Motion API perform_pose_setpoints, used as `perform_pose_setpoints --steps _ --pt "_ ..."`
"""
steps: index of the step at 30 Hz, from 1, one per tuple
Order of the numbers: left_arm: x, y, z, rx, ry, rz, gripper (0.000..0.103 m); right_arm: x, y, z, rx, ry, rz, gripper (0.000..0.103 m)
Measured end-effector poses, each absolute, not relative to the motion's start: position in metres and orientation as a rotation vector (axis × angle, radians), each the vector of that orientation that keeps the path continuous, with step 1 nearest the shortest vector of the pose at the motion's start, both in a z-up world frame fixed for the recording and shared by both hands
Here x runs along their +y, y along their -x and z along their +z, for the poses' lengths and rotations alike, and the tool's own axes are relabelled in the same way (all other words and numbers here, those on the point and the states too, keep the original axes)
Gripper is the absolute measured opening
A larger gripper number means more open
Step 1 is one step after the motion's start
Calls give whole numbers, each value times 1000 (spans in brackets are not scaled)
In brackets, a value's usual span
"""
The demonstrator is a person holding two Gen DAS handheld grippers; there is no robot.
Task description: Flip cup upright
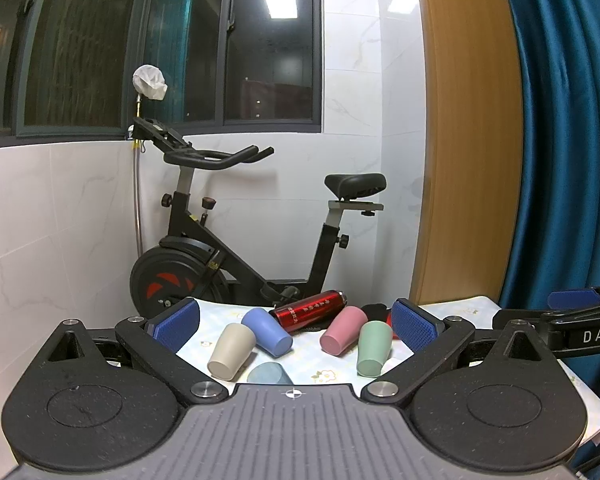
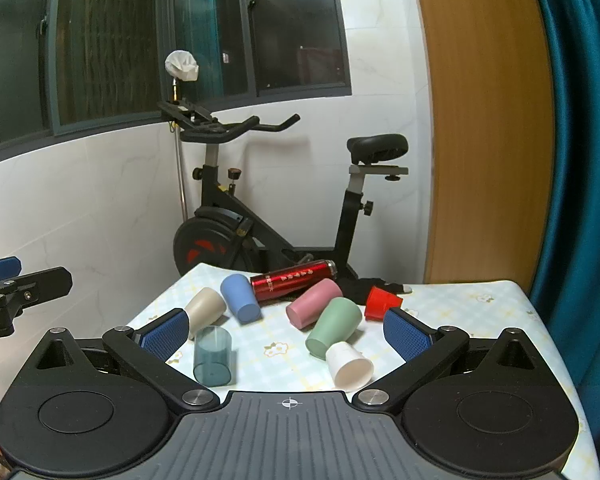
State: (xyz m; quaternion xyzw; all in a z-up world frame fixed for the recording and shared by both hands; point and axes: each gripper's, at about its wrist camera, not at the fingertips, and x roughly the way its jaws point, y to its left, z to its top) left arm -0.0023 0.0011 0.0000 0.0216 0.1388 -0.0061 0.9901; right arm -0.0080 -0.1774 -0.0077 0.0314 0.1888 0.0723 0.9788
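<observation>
Several cups lie tipped over on a small table with a floral cloth [image 2: 460, 300]: a beige cup [image 2: 204, 310], a blue cup [image 2: 240, 298], a pink cup [image 2: 314, 307], a green cup [image 2: 332, 332], a white cup [image 2: 348, 366] and a small red cup [image 2: 382, 302]. A clear teal cup [image 2: 213, 356] stands mouth down. The beige cup [image 1: 230, 350], blue cup [image 1: 266, 332], pink cup [image 1: 342, 330] and green cup [image 1: 374, 348] also show in the left wrist view. My left gripper [image 1: 294, 326] and right gripper [image 2: 286, 334] are open and empty, both short of the cups.
A red metal bottle [image 2: 294, 278] lies on its side behind the cups, next to a black cloth [image 2: 364, 284]. An exercise bike [image 2: 280, 200] stands behind the table by the tiled wall. A wooden panel and a blue curtain [image 2: 580, 160] are at the right.
</observation>
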Motion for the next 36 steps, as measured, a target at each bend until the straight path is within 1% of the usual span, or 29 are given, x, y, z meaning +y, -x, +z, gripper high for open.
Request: perform_pose_setpoints --steps 36 --pt "-1 2 1 270 -51 -26 103 -178 8 -10 376 -63 147 103"
